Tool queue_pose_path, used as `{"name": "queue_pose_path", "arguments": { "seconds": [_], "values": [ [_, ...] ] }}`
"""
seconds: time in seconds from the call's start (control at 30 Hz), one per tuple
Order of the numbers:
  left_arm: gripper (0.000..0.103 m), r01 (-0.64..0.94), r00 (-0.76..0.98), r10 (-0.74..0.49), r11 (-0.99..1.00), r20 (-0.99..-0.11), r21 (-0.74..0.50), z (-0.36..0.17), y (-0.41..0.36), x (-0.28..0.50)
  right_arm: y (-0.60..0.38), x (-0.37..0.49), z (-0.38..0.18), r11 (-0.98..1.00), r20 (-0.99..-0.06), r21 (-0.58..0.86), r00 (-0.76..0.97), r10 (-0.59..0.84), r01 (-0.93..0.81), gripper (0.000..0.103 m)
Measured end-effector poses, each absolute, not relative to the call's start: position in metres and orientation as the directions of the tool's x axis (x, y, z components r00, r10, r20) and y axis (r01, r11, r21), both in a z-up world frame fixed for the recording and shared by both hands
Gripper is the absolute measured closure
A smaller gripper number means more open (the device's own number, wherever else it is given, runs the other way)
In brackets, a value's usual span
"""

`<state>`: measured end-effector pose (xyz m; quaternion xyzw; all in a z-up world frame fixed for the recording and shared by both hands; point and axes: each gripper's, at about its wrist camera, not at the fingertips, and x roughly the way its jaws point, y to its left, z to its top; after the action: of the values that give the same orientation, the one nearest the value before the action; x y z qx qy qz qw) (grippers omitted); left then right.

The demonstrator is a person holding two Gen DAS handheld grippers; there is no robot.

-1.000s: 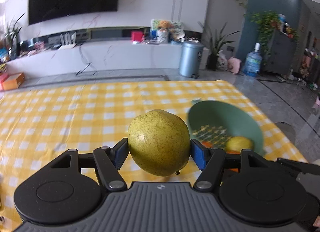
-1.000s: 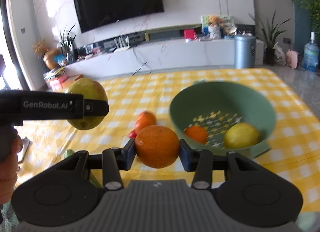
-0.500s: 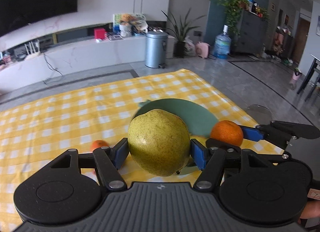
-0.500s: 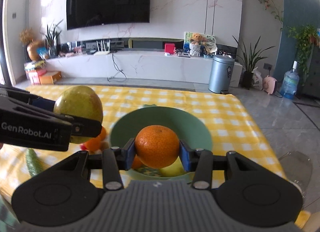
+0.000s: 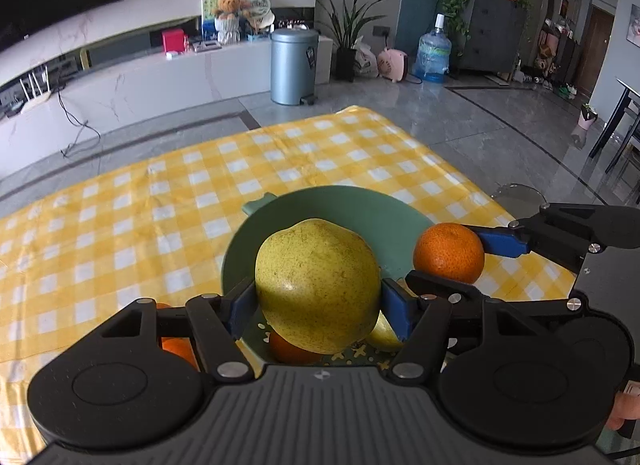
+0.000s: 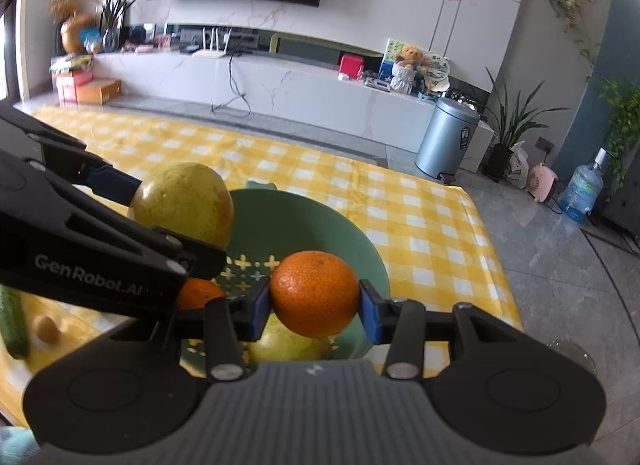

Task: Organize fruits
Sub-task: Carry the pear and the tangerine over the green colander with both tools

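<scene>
My left gripper (image 5: 318, 305) is shut on a yellow-green pear (image 5: 318, 283) and holds it above the green bowl (image 5: 344, 205). My right gripper (image 6: 314, 307) is shut on an orange (image 6: 315, 292), also above the bowl (image 6: 320, 229). In the left wrist view the right gripper's orange (image 5: 449, 253) hangs over the bowl's right rim. In the right wrist view the pear (image 6: 182, 203) hangs over the bowl's left side. The bowl holds an orange (image 6: 198, 293) and a yellow fruit (image 6: 290, 347).
The table has a yellow checked cloth (image 5: 160, 205). An orange fruit (image 5: 178, 347) lies on the cloth left of the bowl. A cucumber (image 6: 14, 323) and a small brown fruit (image 6: 46, 328) lie at the left in the right wrist view. The table's right edge drops to the floor.
Both grippers have moved in over the green bowl, carrying the pear and the orange. The bowl now lies directly under both fruits.
</scene>
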<state>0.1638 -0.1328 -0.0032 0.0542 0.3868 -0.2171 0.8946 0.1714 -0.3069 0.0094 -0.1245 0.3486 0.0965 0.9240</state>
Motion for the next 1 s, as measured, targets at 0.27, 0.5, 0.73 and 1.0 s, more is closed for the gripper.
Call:
{"name": "queue_pose_path", "arguments": {
  "seconds": [0.27, 0.5, 0.73, 1.0],
  "values": [
    [0.028, 0.428, 0.574, -0.338, 0.9, -0.746, -0.079, -0.019, -0.136, 0.187, -0.307, 0.202, -0.011, 0.944, -0.707, -0.165, 0.702, 0.088, -0.285, 0.06],
    [0.028, 0.413, 0.531, -0.355, 0.901, -0.769, -0.131, -0.033, -0.132, 0.202, -0.304, 0.218, -0.027, 0.935, -0.73, -0.176, 0.678, 0.086, -0.308, 0.06],
    [0.028, 0.397, 0.497, -0.363, 0.903, -0.788, -0.166, -0.046, -0.131, 0.21, -0.303, 0.224, -0.039, 0.934, -0.75, -0.17, 0.656, 0.083, -0.313, 0.06],
    [0.027, 0.398, 0.499, -0.341, 0.907, -0.797, -0.138, -0.046, -0.137, 0.213, -0.301, 0.228, -0.041, 0.929, -0.754, -0.182, 0.653, 0.079, -0.323, 0.06]
  ]
}}
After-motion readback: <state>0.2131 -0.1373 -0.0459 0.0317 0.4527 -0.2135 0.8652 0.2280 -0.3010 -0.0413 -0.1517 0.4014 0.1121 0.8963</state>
